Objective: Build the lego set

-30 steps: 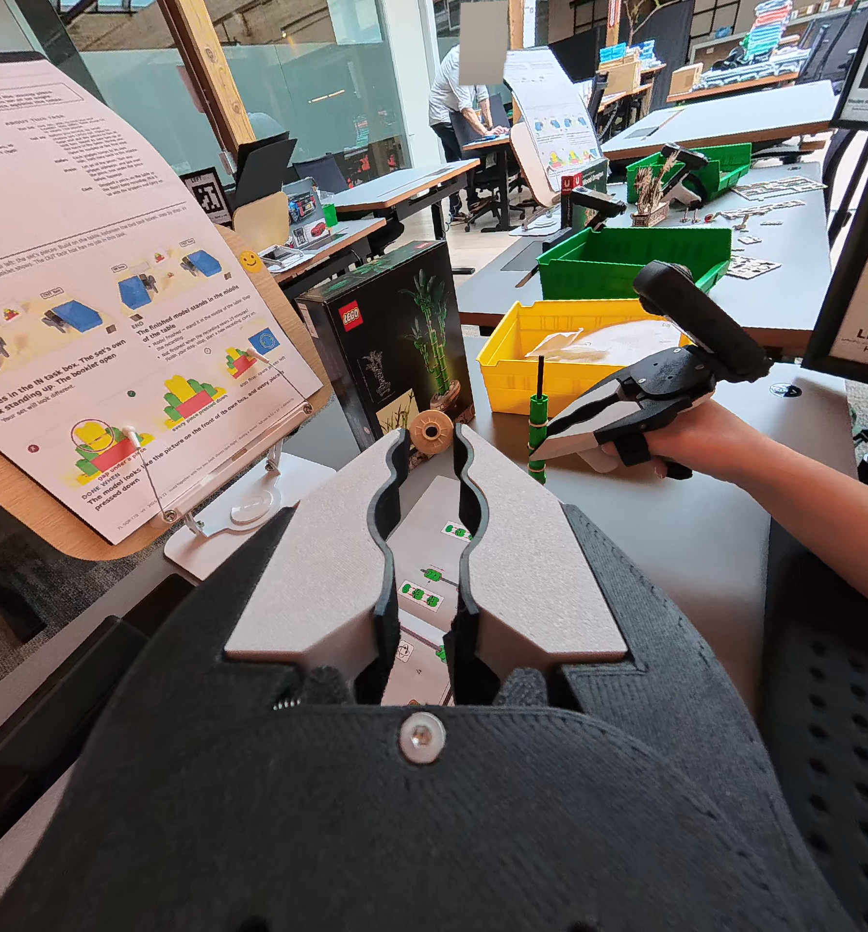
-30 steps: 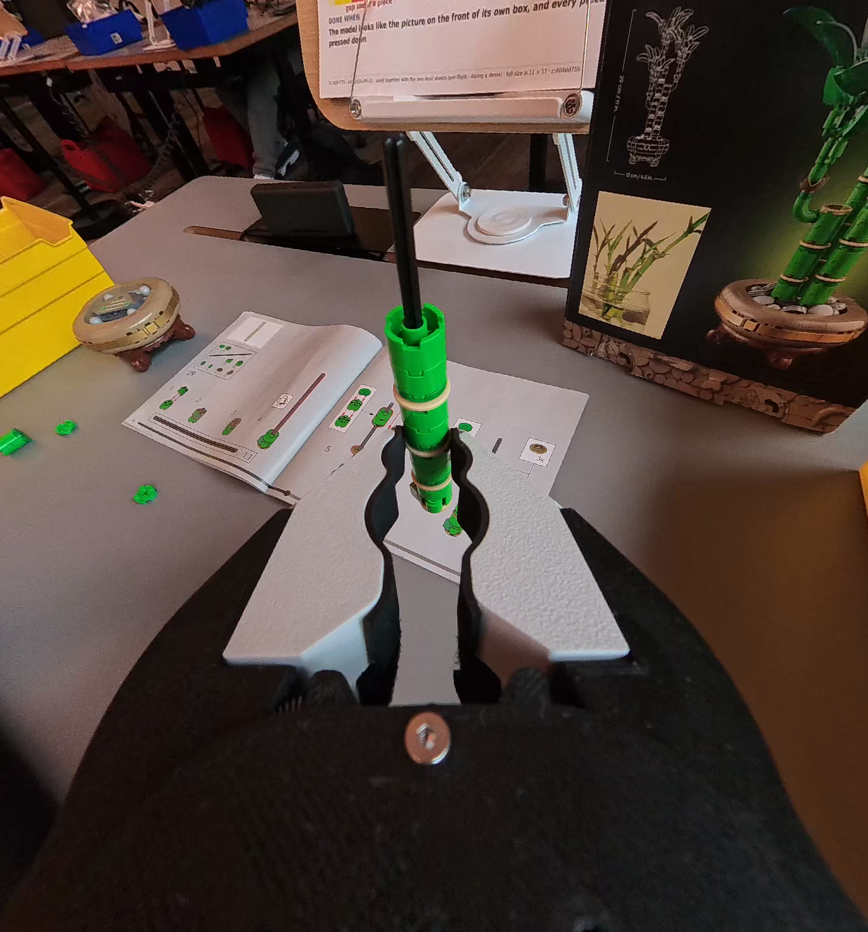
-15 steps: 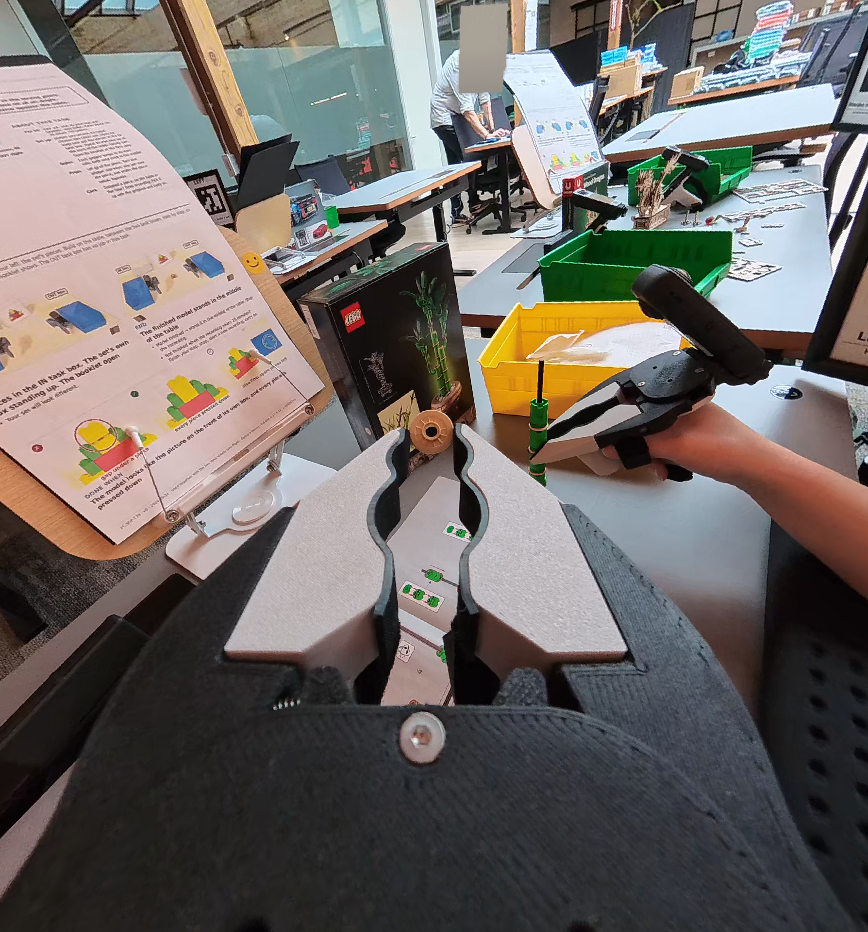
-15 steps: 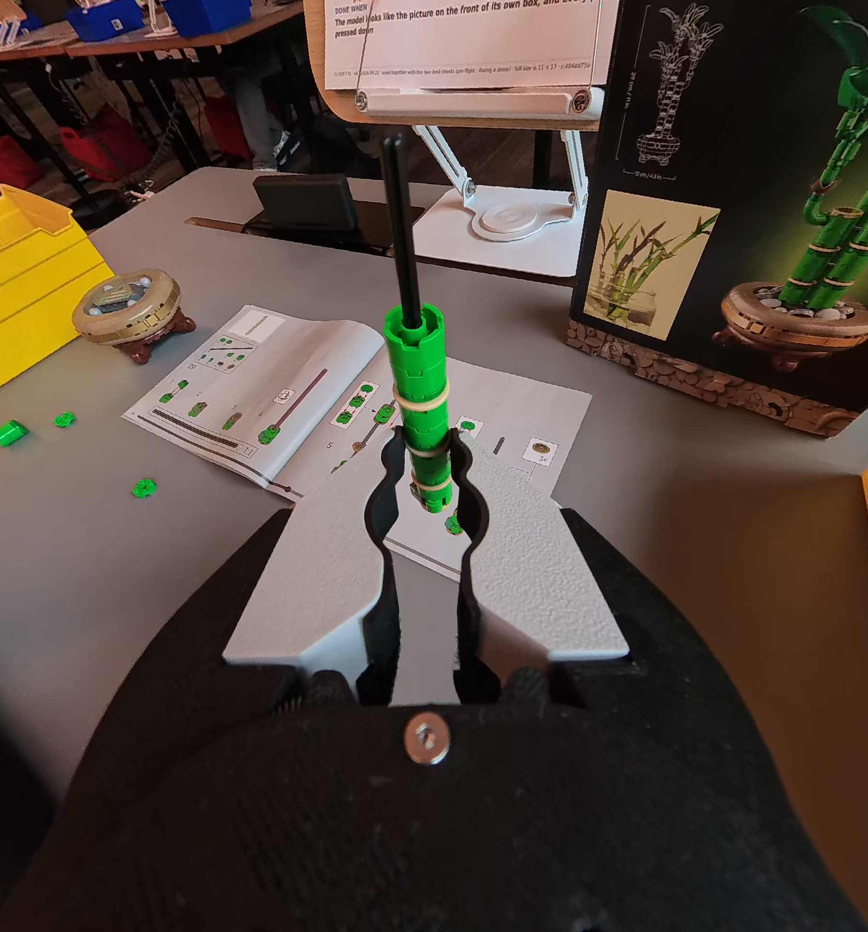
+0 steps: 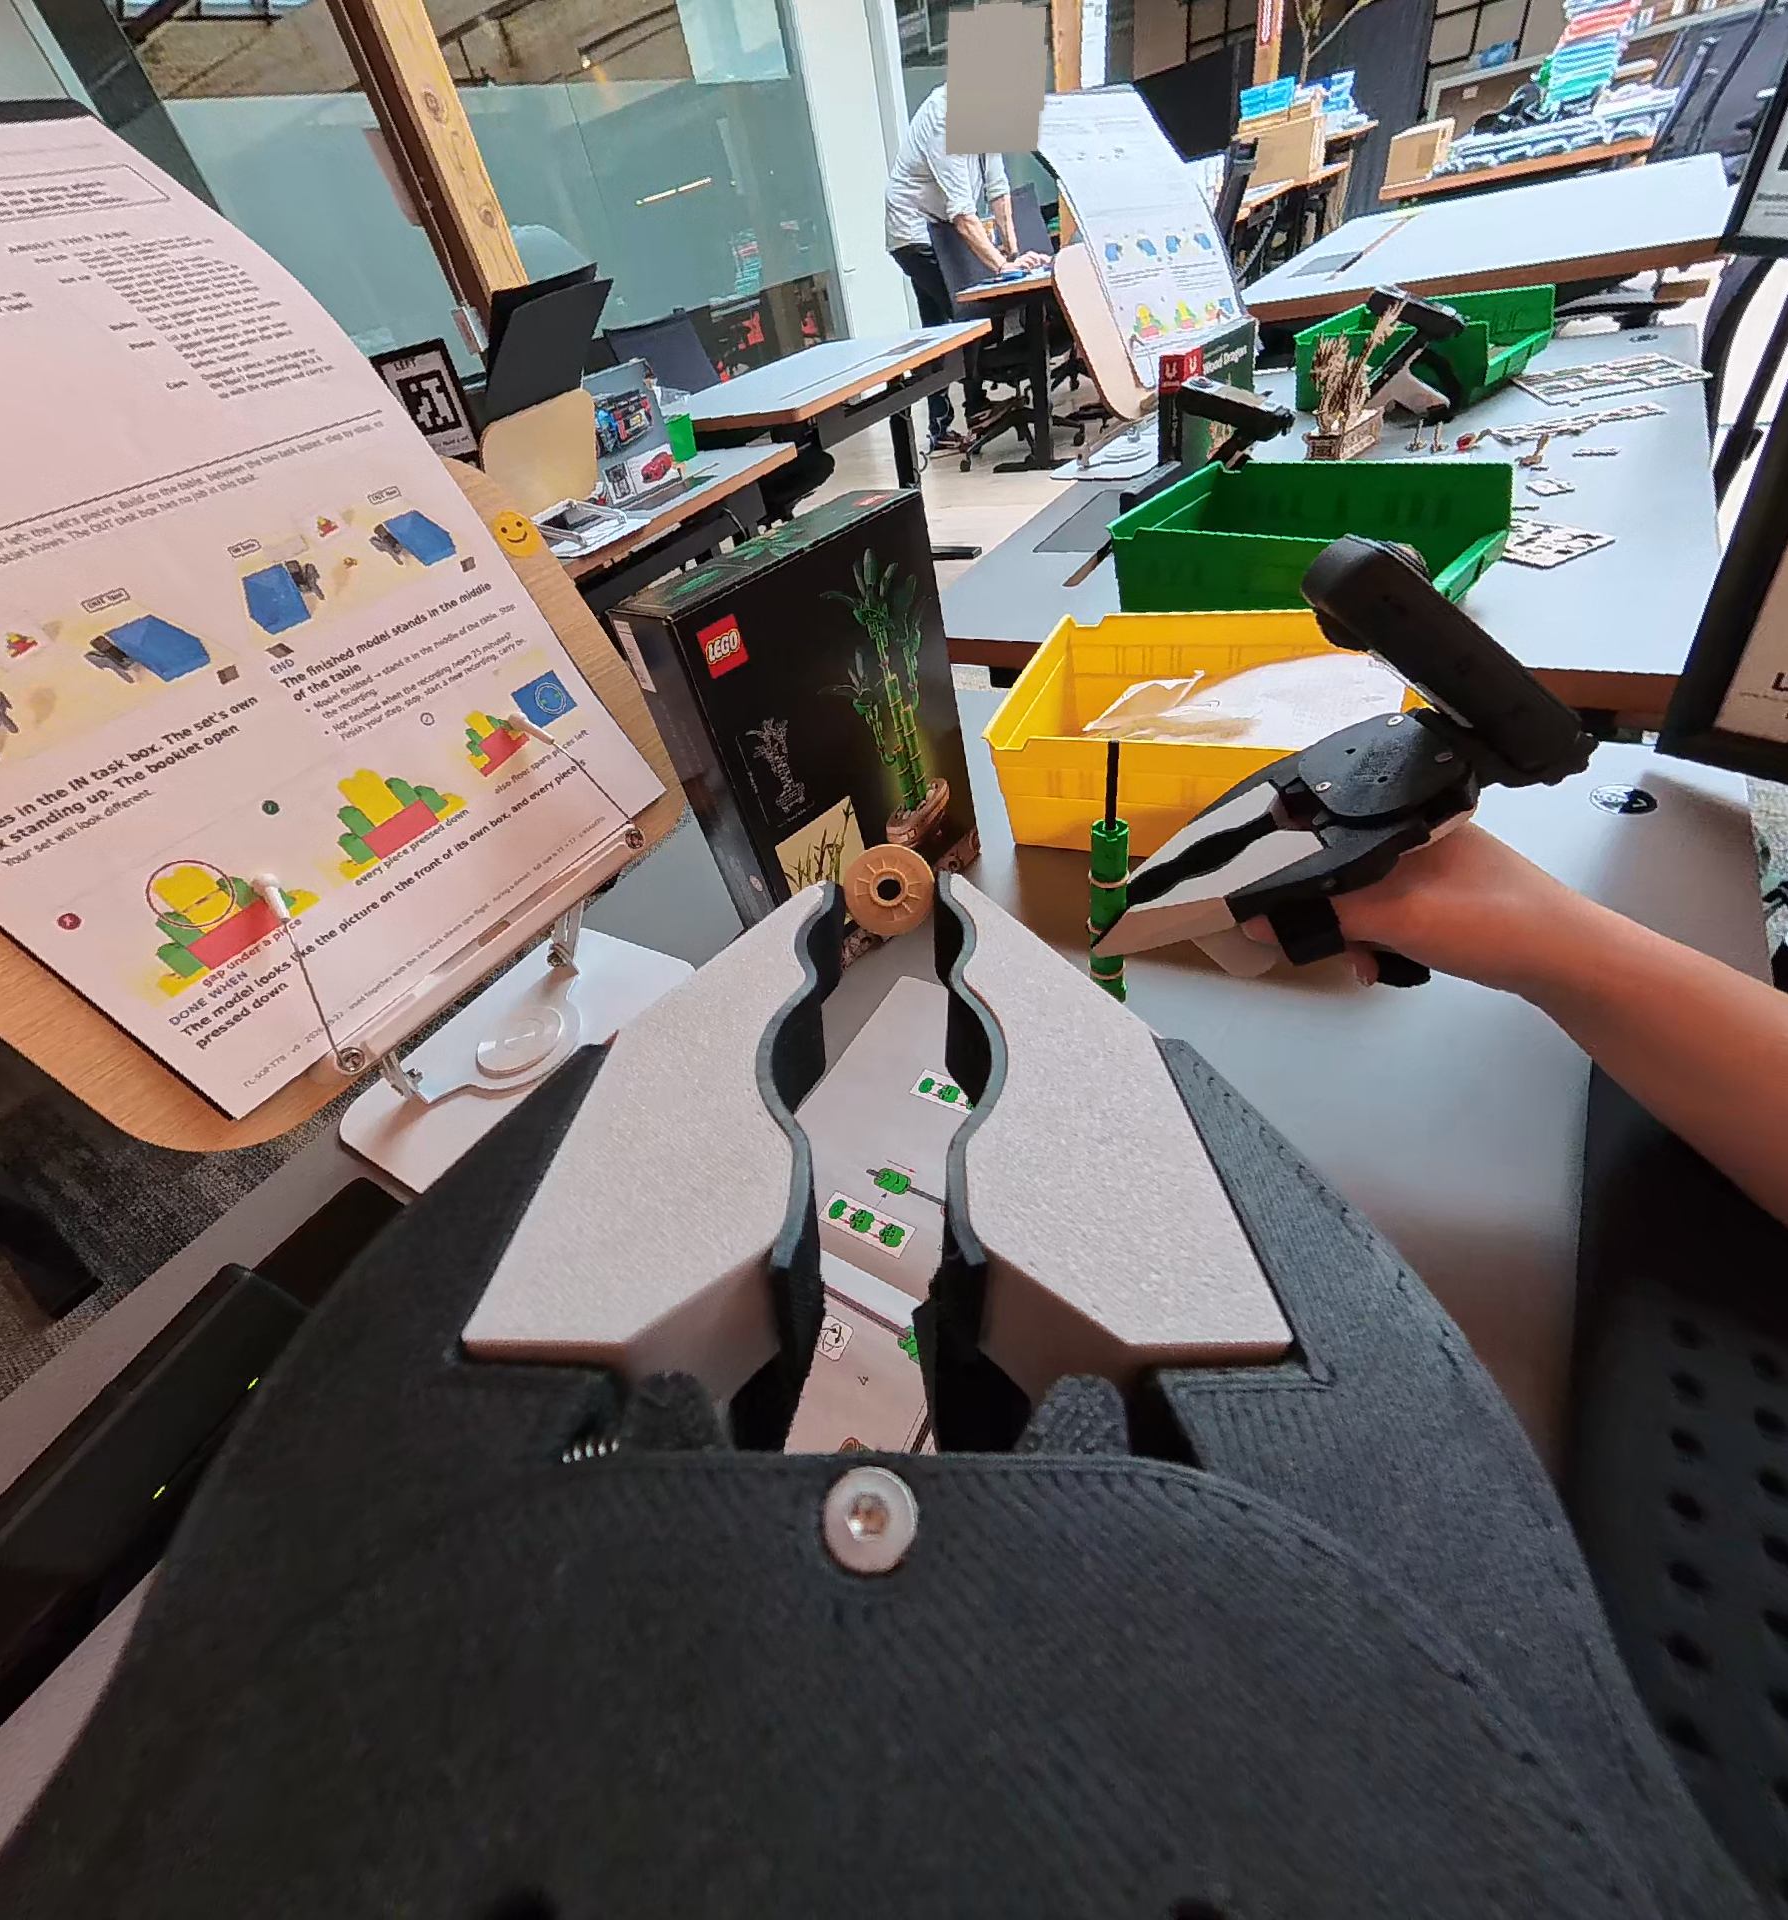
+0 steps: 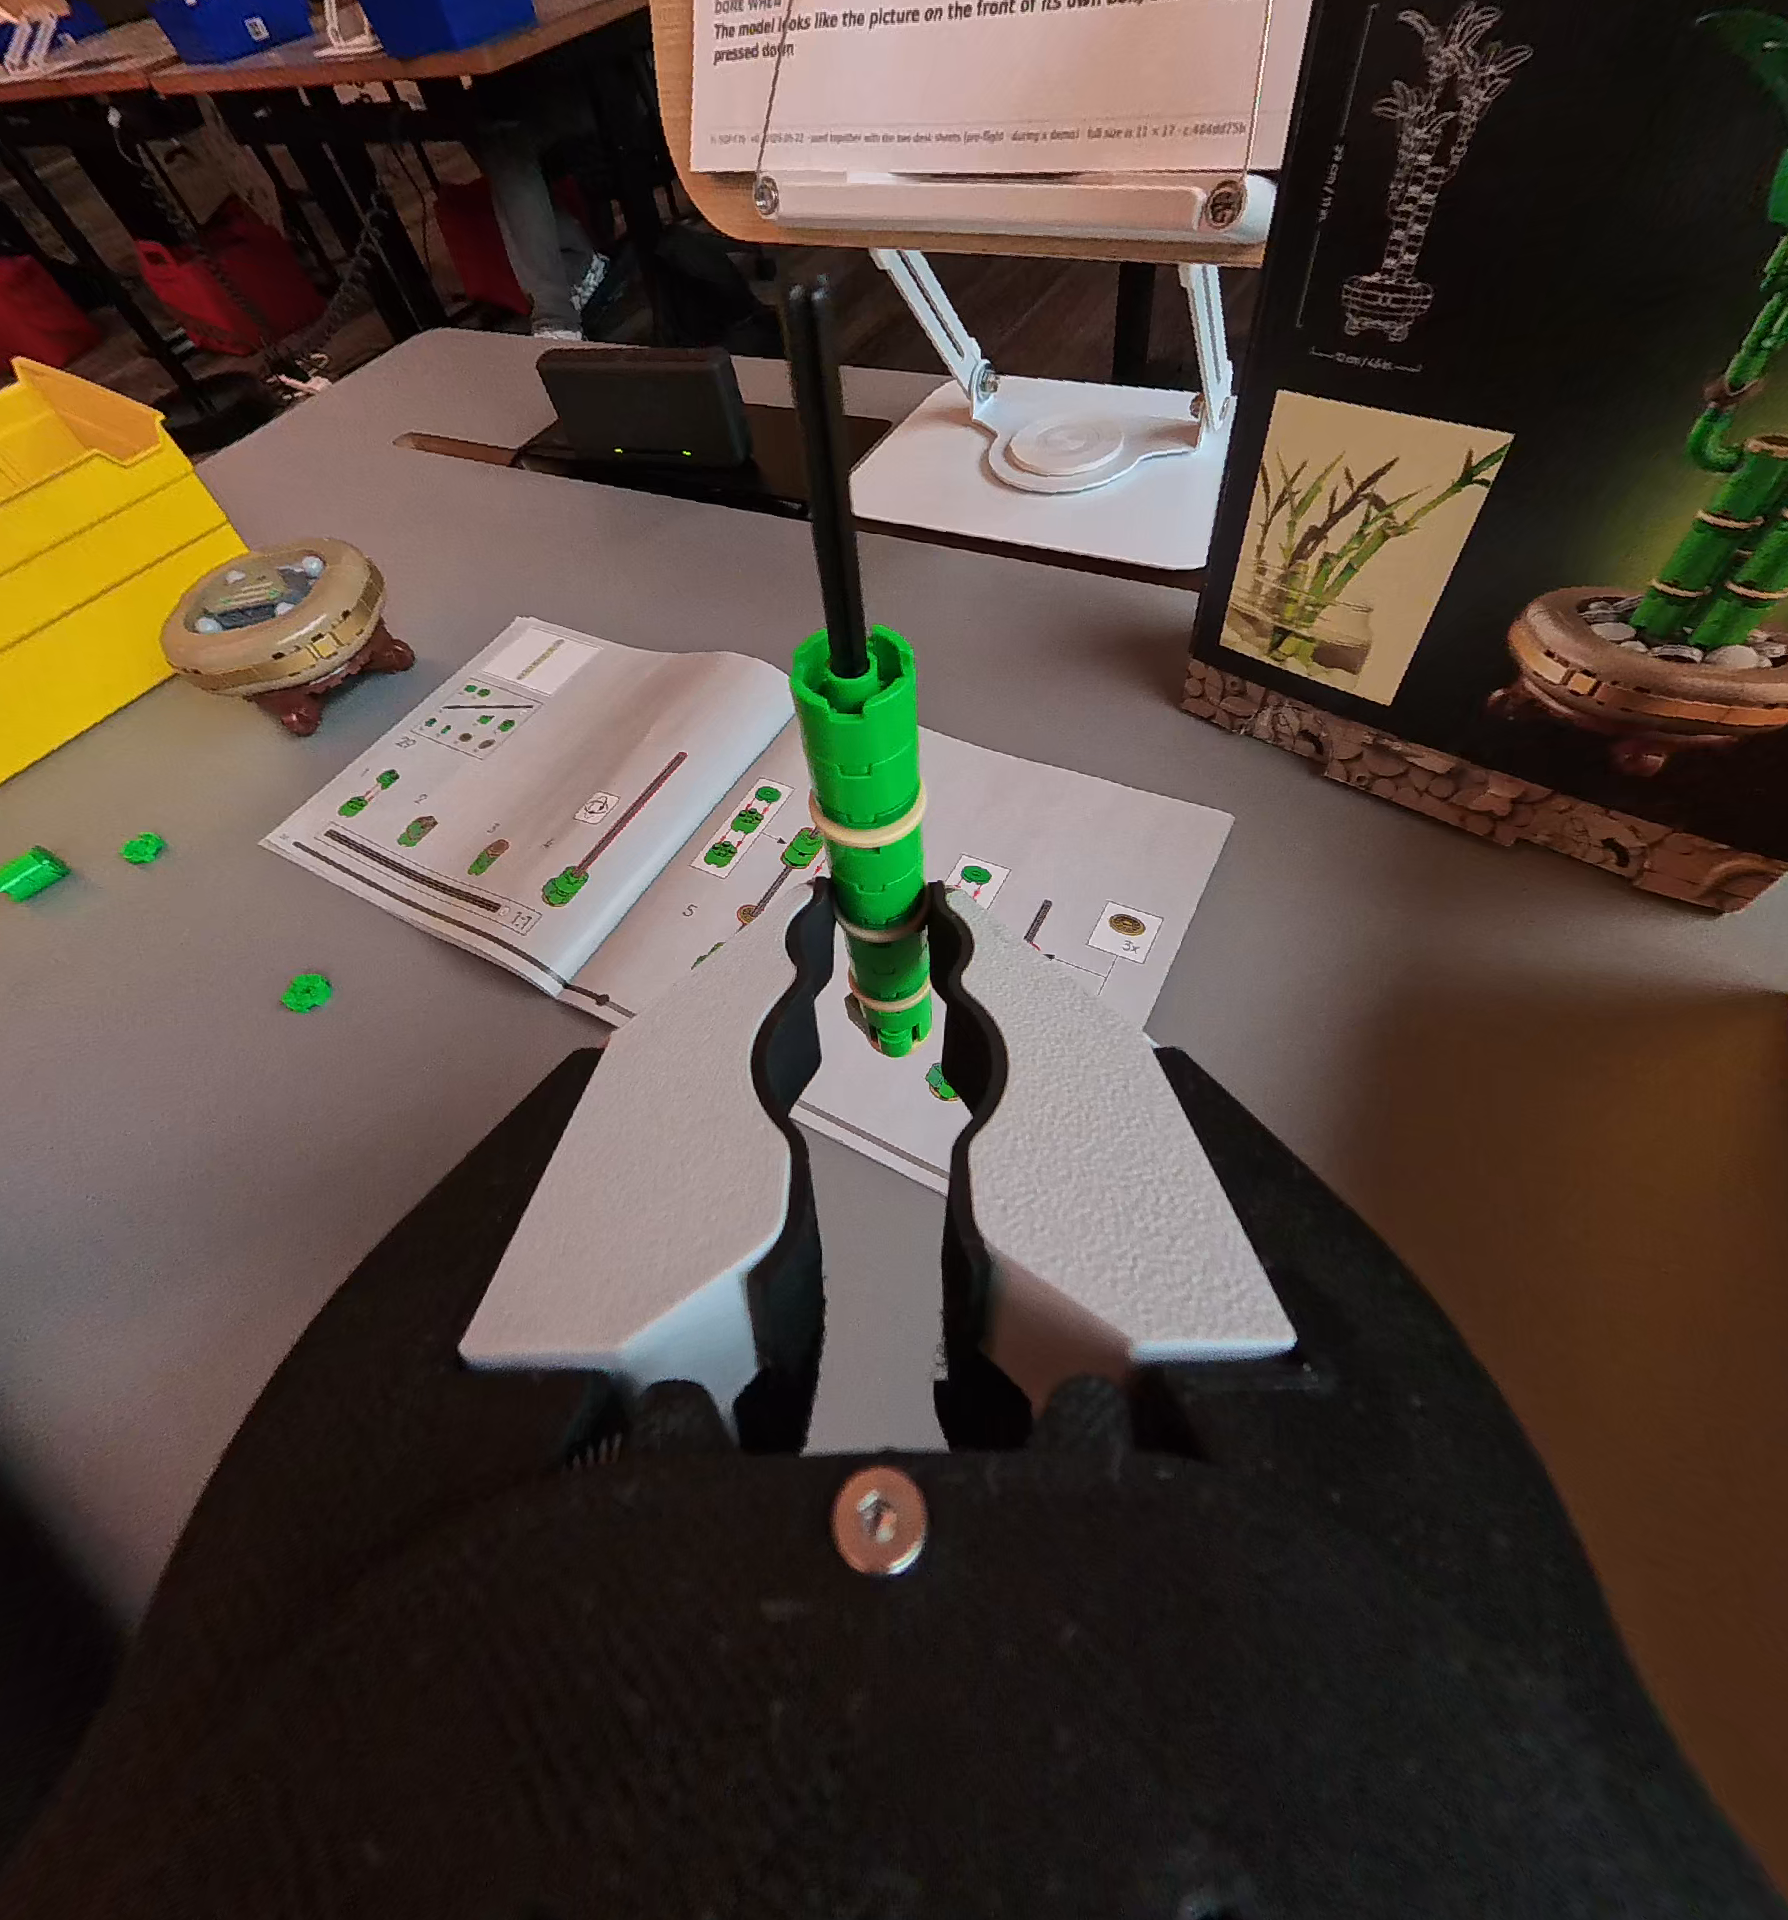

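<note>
My right gripper (image 6: 877, 914) is shut on a green bamboo stalk (image 6: 864, 790) threaded on a black rod (image 6: 823, 488), held upright above the open instruction booklet (image 6: 609, 790). The stalk (image 5: 1106, 894) and the right gripper (image 5: 1113, 940) also show in the left wrist view. My left gripper (image 5: 882, 896) is shut on a tan round disc (image 5: 886, 889) with a centre hole, held above the booklet (image 5: 874, 1174), left of the stalk. The round tan pot base (image 6: 272, 623) stands at the left. Three loose green pieces (image 6: 28, 871) lie on the table.
The black set box (image 5: 817, 696) stands behind the booklet, also in the right wrist view (image 6: 1555, 436). A yellow bin (image 5: 1139, 717) and a green bin (image 5: 1305, 530) sit beyond. An instruction sheet on a stand (image 5: 225, 623) is at the left. A person stands at far desks. My right fingertips sit around 25 centimeters from my left ones. My left tips are roughly 35 centimeters from the round tan pot base (image 6: 272, 623).
The right gripper with the stalk has shifted slightly; the scene behind it has moved down and right in its view. The left gripper still holds the tan disc in the same place.
</note>
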`<state>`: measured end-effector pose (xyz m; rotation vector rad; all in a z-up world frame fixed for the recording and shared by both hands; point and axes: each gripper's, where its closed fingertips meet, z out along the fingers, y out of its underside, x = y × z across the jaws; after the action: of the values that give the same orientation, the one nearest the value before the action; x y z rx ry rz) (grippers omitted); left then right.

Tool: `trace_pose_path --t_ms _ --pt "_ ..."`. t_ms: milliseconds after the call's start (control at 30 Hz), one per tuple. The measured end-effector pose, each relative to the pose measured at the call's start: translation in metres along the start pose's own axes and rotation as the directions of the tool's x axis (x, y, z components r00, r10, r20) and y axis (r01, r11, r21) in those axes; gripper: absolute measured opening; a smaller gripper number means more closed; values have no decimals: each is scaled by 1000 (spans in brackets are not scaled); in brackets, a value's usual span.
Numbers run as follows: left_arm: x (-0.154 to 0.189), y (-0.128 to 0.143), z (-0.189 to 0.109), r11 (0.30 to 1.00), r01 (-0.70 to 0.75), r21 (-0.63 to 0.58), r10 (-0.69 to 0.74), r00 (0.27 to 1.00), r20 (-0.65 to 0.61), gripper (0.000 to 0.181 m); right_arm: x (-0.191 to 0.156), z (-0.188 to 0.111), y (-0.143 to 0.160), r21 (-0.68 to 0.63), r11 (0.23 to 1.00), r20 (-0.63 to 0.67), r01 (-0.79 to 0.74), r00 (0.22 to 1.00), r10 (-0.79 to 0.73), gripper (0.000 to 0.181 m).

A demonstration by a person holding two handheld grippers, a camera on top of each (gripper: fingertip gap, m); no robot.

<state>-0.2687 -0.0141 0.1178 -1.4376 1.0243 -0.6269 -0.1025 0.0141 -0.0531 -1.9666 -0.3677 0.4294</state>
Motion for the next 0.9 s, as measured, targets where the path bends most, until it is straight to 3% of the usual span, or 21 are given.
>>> trace_pose_path --t_ms 267,433,600,900 --pt "5 1 6 1000 0 -6 0 1000 -12 16 -11 4 0 -7 1000 27 28 999 -27 16" --pt "23 6 25 1000 -5 -24 4 998 -63 16 -49 19 4 -20 991 106 134 986 -131 16" --pt "35 27 48 988 -95 -118 88 994 -59 16 -70 30 11 -41 960 87 275 959 -271 16" --pt "59 55 67 919 -343 -195 322 937 -135 16 -68 33 10 -53 909 -11 413 910 -414 16"
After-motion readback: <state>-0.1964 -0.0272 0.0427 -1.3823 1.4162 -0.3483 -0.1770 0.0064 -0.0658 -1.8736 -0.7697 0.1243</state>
